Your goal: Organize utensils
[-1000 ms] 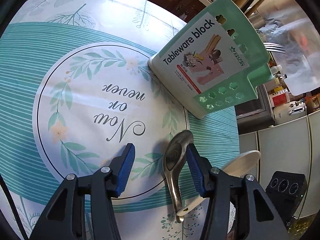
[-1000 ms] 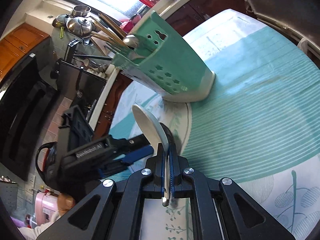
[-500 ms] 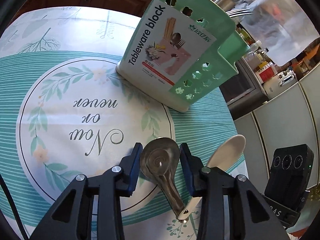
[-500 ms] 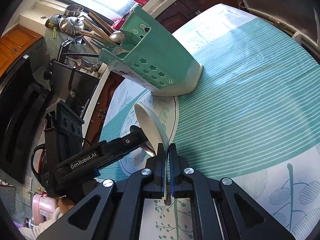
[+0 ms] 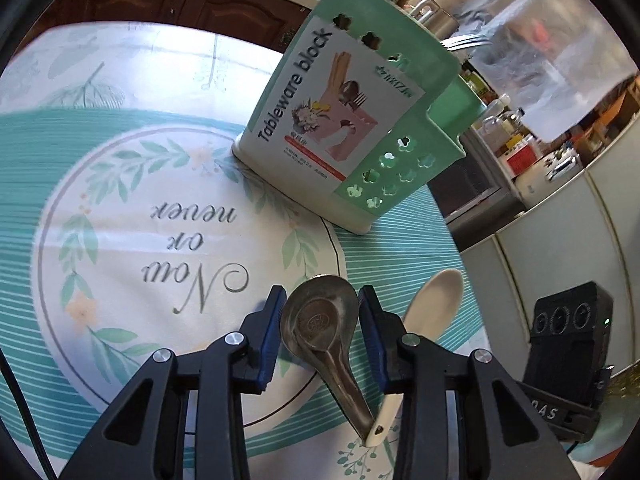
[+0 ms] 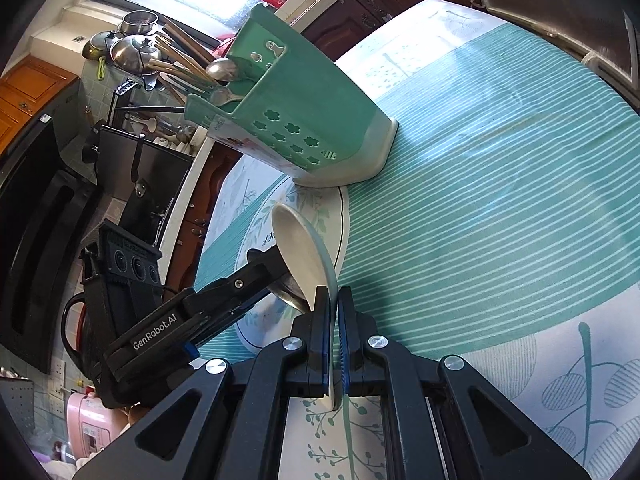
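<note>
Left gripper (image 5: 320,334) fingers are narrowed onto the bowl of the metal spoon (image 5: 320,320), lower centre of the left wrist view. The blue pads (image 5: 269,334) sit on the bowl's curved rim, not on the handle. Right gripper (image 6: 334,334) fingers are nearly together, pinching the handle of the white spoon (image 6: 300,246), bottom centre of the right wrist view.

Risks:
- Metal bowl is round, polished and hard. Pads on a convex edge mean a thin contact line, so I expect it to squirt out or rotate if the gripper tilts.
- The two spoons meet at their handle ends, lower right of centre in the left view. Lifting one may drag or lever the other; I can't tell whether they're only touching or hooked.
- White spoon looks like glazed ceramic or melamine: smooth, slick, thin-edged. The narrow handle could pivot in the pinch.
- Utensil holder (image 5: 356,120), upper centre of the left view, is light green plastic with flower-shaped cutouts and a paper "Tableware block" label. It already holds wooden chopsticks (image 6: 180,56), a fork and spoons, all leaning. A spoon going in may snag them or tip the holder.

Tablecloth (image 6: 500,200) on the desk is a smooth printed teal stripe, likely low friction, so the holder may slide if bumped.
</note>
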`<state>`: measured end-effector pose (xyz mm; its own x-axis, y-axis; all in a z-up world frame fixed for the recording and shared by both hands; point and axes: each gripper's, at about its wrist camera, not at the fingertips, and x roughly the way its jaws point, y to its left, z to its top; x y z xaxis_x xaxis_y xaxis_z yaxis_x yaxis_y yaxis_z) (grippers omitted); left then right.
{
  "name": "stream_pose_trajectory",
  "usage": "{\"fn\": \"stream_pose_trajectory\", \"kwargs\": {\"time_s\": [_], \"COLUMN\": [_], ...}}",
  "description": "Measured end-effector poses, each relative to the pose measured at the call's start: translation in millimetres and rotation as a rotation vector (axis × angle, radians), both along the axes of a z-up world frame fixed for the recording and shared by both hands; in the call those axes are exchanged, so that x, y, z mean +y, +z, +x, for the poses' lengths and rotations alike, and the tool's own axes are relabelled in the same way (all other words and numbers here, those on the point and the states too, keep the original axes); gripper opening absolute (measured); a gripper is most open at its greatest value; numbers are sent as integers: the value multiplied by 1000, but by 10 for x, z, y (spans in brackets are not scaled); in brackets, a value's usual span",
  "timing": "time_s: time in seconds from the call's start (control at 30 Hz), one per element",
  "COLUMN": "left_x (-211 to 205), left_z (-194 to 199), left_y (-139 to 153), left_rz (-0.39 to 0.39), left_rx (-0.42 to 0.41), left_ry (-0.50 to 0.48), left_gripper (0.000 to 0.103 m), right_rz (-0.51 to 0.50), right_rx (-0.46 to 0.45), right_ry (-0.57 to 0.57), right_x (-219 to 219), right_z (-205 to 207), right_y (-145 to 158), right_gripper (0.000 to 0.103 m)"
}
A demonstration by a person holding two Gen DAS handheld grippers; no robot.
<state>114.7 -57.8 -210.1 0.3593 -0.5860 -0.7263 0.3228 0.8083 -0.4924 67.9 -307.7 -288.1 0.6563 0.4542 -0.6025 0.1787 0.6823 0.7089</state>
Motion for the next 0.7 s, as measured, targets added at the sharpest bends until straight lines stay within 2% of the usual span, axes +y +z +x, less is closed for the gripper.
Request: {"fn": "stream_pose_trajectory", "kwargs": {"time_s": [0.17,0.33,0.47,0.53,0.7], "left_x": [-18,-24,-79,-120,-201], "left_z": [-177,-283,-283,-273,-256], "left_y": [320,647,868,983,1105], "left_rz": [73,106,146,159,163], "left_rx": [-152,-235,-266,-268,-276], "left_ry": [-6,-15,-27,-39,-55], "left_gripper": [35,34,29,10,9], "right_rz": [-15,-24,-51,-61,-101], "right_rx": [-21,-52,-99,-125,-180], "right_ry": [4,12,14,12,11], "right_x": [-7,-41,-69,-91,-148], "right_z": [-31,-111,-170,-175,-152], "right_y": [69,220,439,571,850], "right_gripper": [4,4,4,4,4]}}
